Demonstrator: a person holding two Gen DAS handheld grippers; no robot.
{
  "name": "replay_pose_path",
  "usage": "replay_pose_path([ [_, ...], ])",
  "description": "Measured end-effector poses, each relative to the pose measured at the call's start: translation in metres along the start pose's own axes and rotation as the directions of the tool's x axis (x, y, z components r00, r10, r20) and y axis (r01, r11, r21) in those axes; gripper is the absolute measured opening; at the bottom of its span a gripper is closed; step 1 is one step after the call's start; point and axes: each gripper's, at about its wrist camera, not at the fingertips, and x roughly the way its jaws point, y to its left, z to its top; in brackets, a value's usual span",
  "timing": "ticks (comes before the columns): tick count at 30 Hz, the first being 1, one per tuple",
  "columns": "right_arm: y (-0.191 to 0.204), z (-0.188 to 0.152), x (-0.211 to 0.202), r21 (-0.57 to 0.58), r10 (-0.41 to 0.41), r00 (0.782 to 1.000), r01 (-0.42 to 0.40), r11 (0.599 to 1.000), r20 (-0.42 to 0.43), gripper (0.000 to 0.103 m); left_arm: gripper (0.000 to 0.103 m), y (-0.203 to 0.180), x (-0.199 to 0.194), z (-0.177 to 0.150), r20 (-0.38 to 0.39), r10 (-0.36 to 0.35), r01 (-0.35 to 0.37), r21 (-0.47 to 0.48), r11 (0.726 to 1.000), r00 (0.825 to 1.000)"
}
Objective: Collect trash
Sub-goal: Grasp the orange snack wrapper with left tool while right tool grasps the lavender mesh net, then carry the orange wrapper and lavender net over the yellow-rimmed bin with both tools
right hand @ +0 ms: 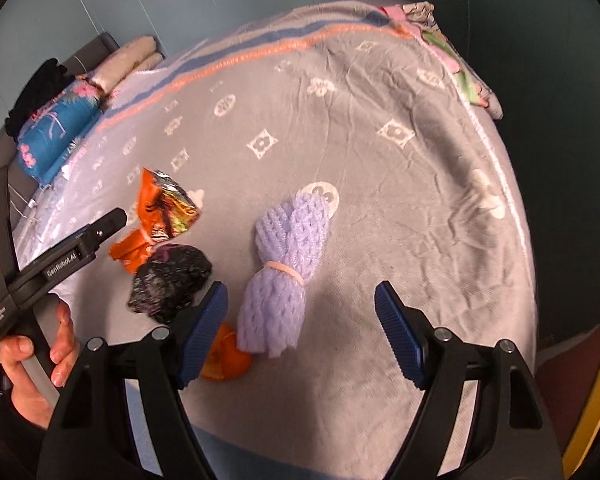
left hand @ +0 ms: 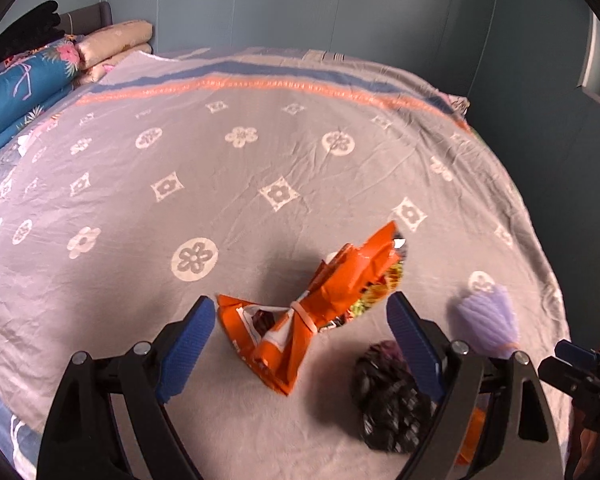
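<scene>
Orange snack wrapper [left hand: 300, 316] between the left gripper's [left hand: 300, 334] spread jaws

one orange wrapper [left hand: 300, 320], one black wad [left hand: 388, 396], one purple net [right hand: 284, 264], one peel [right hand: 224, 356].

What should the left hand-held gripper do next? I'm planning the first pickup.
Probably ease the left hand-held gripper down and close on the orange snack wrapper. The wrapper lies on the bedspread between the open blue pads, which do not seem to touch it yet.
</scene>
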Motion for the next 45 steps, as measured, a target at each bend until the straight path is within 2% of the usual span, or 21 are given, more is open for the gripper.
replay_pose_path([
  [5,0.004,0.004,0.025,-0.004,-0.021,0.999,0.021,1.000,-0.031,0.066,0.084,-0.001,0.023,0.003,-0.028,0.000,0.000,0.003,1.000,1.000],
  [7,0.006,0.005,0.032,-0.007,-0.018,0.999,0.018,1.000,-0.044,0.062,0.081,-0.003,0.029,0.003,-0.030,-0.004,0.004,-0.001,1.000,1.000],
  [10,0.008,0.005,0.041,-0.016,-0.018,0.998,0.017,1.000,-0.054,0.058,0.069,-0.007,0.037,0.003,-0.044,-0.016,0.016,0.006,1.000,0.999],
  [12,0.010,0.005,0.047,-0.015,-0.009,0.998,0.008,1.000,-0.063,0.053,0.055,-0.012,0.041,0.000,-0.049,-0.014,0.015,0.025,1.000,0.999],
  [13,0.011,0.006,0.049,-0.017,-0.008,0.998,0.007,1.000,-0.064,0.051,0.051,-0.015,0.042,-0.001,-0.048,-0.010,0.012,0.037,0.999,0.999],
  [14,0.013,0.006,0.050,-0.021,-0.006,0.998,0.004,1.000,-0.065,0.045,0.043,-0.016,0.043,-0.002,-0.048,-0.010,0.012,0.041,0.999,0.999],
  [17,0.017,0.005,0.051,-0.027,0.004,0.999,-0.005,1.000,-0.054,0.036,0.035,-0.017,0.040,-0.003,-0.034,-0.013,0.014,0.048,0.999,0.999],
  [18,0.019,0.005,0.051,-0.031,0.004,0.999,-0.005,0.999,-0.052,0.034,0.028,-0.017,0.039,-0.003,-0.031,-0.013,0.015,0.054,0.998,0.999],
  [20,0.019,0.005,0.050,-0.026,0.015,0.999,-0.016,1.000,-0.044,0.030,0.026,-0.017,0.036,-0.002,-0.022,-0.003,0.004,0.064,0.998,1.000],
  [28,0.023,0.003,0.025,-0.041,0.043,0.999,-0.043,0.998,-0.008,0.027,0.021,-0.009,0.011,0.006,0.004,-0.007,0.007,0.042,0.999,1.000],
  [37,0.021,-0.009,-0.031,-0.046,0.084,0.996,-0.082,0.996,0.032,0.027,0.021,-0.002,-0.035,0.001,0.035,-0.009,0.008,0.011,1.000,0.999],
  [45,0.016,-0.031,-0.083,-0.069,0.101,0.992,-0.096,0.993,0.069,0.027,0.021,0.002,-0.083,-0.020,0.064,-0.027,0.028,-0.014,0.999,0.998],
])
